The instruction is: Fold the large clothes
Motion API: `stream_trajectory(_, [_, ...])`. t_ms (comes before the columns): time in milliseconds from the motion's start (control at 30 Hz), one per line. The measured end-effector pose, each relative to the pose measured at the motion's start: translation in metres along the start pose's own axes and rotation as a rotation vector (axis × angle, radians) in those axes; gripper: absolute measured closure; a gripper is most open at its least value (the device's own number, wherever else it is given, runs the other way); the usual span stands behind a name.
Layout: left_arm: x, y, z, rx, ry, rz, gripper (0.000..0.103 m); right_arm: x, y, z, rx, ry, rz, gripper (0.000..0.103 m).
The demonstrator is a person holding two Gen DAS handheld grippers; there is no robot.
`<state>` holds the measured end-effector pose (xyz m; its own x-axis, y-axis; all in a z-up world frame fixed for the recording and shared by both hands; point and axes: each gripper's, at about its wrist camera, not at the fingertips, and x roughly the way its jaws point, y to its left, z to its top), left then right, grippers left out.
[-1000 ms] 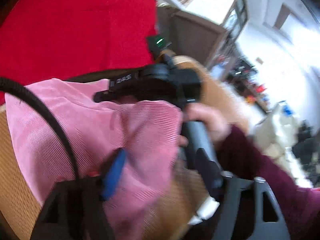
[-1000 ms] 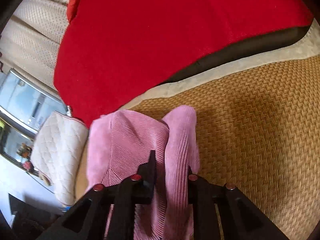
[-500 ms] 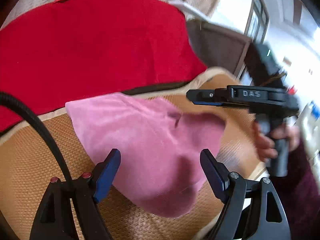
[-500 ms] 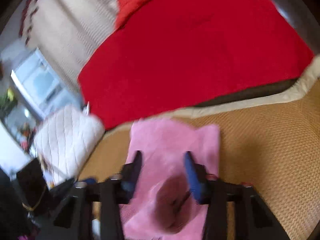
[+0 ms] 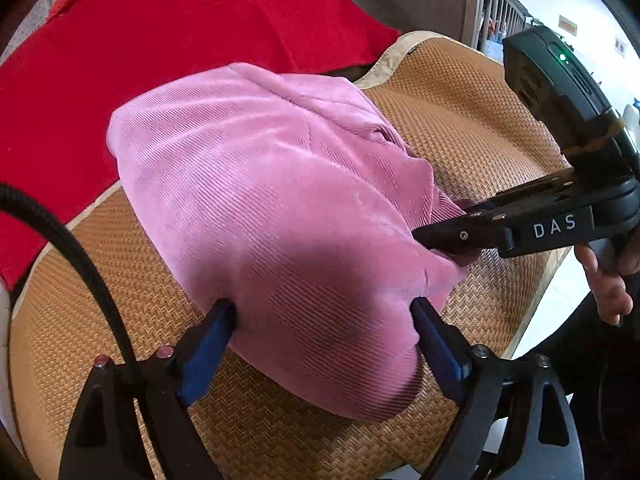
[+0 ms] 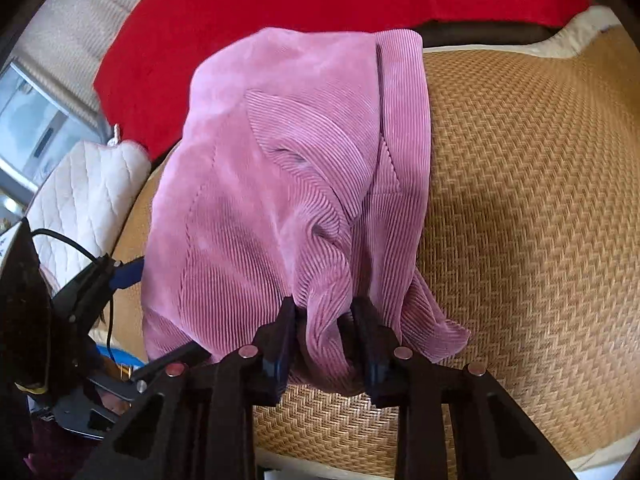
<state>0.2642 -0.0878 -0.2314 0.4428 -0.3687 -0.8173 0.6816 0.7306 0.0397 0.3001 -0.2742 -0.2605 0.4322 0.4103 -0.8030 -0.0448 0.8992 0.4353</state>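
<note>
A pink corduroy garment [image 5: 280, 208] lies folded in a bundle on a woven straw mat [image 5: 472, 128]. My left gripper [image 5: 324, 316] is open, its blue pads on either side of the bundle's near end. My right gripper [image 6: 326, 312] is shut on a bunched fold of the pink garment [image 6: 280, 184] at its near edge. The right gripper also shows in the left wrist view [image 5: 448, 236], pinching the cloth's right side. The left gripper shows at the left of the right wrist view [image 6: 120, 276].
A red blanket [image 5: 168, 28] covers the back of the seat behind the mat. A white quilted cushion [image 6: 84, 188] lies at the left. The mat's edge [image 5: 536, 292] drops off at the right, with room furniture beyond.
The left gripper has let go of the cloth, opened and now straddles the bundle's near end. The right gripper opened, moved back in and shut on a fold. The garment now lies folded over.
</note>
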Motion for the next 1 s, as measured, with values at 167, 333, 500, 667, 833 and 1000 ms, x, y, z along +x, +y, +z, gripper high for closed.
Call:
stream_trajectory(167, [-0.004, 0.013, -0.004, -0.082, 0.010, -0.065, 0.004, 0.005, -0.010, 0.019, 0.063, 0.040, 0.104, 0.069])
stream_trajectory(333, [-0.022, 0.011, -0.010, -0.049, 0.017, -0.070, 0.005, -0.045, 0.002, 0.048, 0.042, -0.063, 0.145, 0.067])
stream_trajectory(500, [0.004, -0.016, -0.021, 0.101, 0.094, 0.089, 0.006, -0.045, 0.027, 0.096, -0.006, -0.121, 0.141, 0.067])
stream_trajectory(667, [-0.034, -0.010, -0.029, 0.072, -0.001, 0.030, 0.006, 0.051, 0.008, 0.125, 0.046, 0.036, 0.071, 0.067])
stream_trajectory(833, [-0.079, 0.032, -0.009, -0.072, -0.143, -0.019, 0.006, 0.028, 0.012, 0.123, 0.017, 0.004, 0.067, 0.068])
stream_trajectory(1000, [-0.072, 0.062, 0.018, -0.205, -0.164, 0.041, 0.006, -0.012, 0.014, 0.134, 0.015, -0.109, 0.142, 0.065])
